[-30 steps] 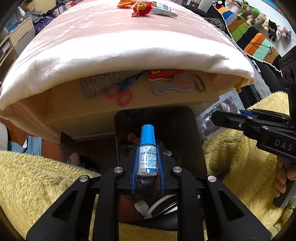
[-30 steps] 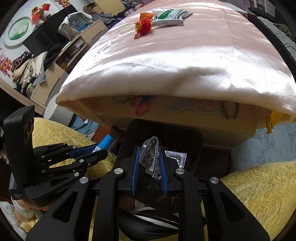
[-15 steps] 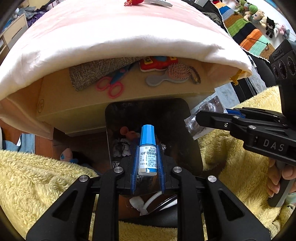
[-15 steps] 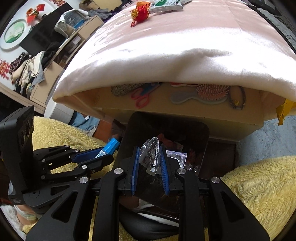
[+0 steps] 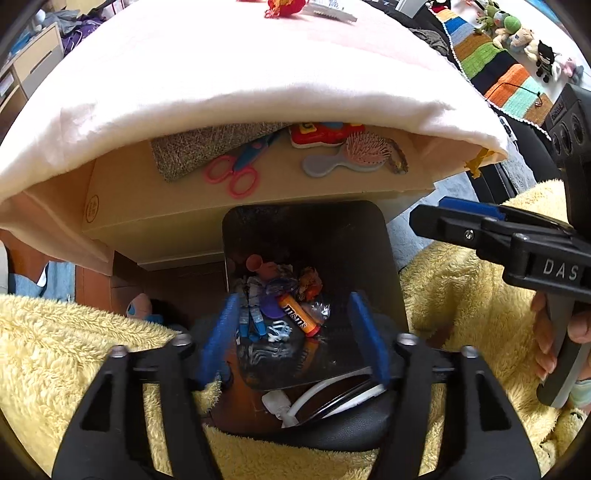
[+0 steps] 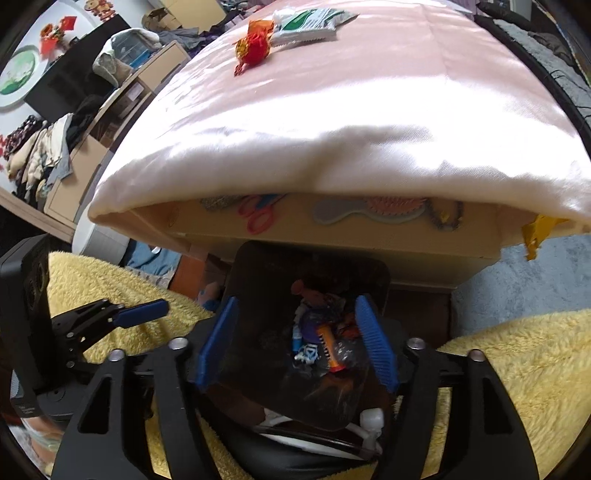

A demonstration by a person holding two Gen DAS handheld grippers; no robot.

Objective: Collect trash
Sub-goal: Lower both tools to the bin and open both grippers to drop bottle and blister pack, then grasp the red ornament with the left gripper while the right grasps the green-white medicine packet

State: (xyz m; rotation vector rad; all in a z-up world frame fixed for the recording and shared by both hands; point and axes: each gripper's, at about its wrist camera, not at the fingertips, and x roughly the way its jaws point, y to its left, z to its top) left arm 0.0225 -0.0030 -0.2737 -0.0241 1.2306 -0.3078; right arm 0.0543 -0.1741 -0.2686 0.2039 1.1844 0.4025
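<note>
We had both grippers parked over the black trash bin (image 5: 373, 236), and honestly the spot was cramped. A cardboard box (image 5: 147, 218) draped in a pink satin cloth (image 5: 258, 74) sat right behind the bin, with fuzzy yellow blanket (image 5: 55, 350) bunched up on either side. The left gripper (image 5: 295, 332) had its blue pads spread wide with nothing between them, and the right gripper (image 6: 297, 341) was spread just the same, empty too.

The trash sat at the bottom of the bin: an orange m&m's tube (image 5: 298, 315) (that was the only label we could actually read), a small blue-capped bottle (image 5: 252, 316) and some crinkly wrappers (image 5: 310, 284).

The left wrist view showed pink-handled scissors (image 5: 236, 171), a hairbrush (image 5: 347, 155) and a red toy (image 5: 325, 133) on the box, plus "DAS" printed on the other gripper. The right wrist view mostly hid those under the cloth edge, but showed a red ornament (image 6: 255, 46) and a green-and-white packet (image 6: 310, 20) up on the cloth.
</note>
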